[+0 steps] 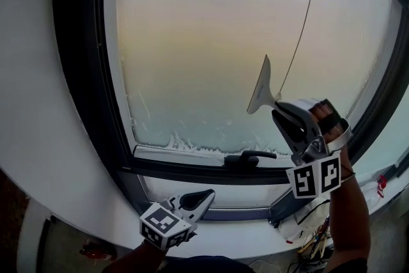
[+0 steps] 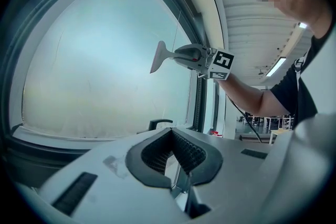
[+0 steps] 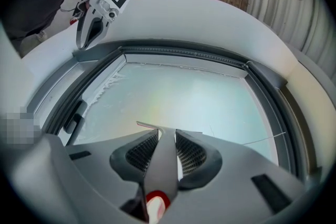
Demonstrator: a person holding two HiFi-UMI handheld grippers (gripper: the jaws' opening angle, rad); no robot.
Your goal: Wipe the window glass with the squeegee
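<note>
The right gripper (image 1: pixel 278 112) is clenched on the squeegee (image 1: pixel 261 89). The right gripper view alone shows the grip: the grey handle (image 3: pixel 160 165) runs between the two ribbed pads, and its red end lies on the camera side of the jaws. The head view adds the blade, which stands on end just beyond the gripper's tips, against the window glass (image 1: pixel 204 41). From the left gripper view the squeegee (image 2: pixel 157 57) shows in profile ahead of the right gripper (image 2: pixel 181 54); no view settles whether the blade touches the pane.

The left gripper (image 1: pixel 203 197) hangs well below and to the left of the right one, under the window handle (image 1: pixel 249 158). Its own view shows the pads (image 2: pixel 157 150) closed tip to tip with nothing between them. White foam (image 1: pixel 185 144) lines the pane's lower edge, nearer this gripper.
</note>
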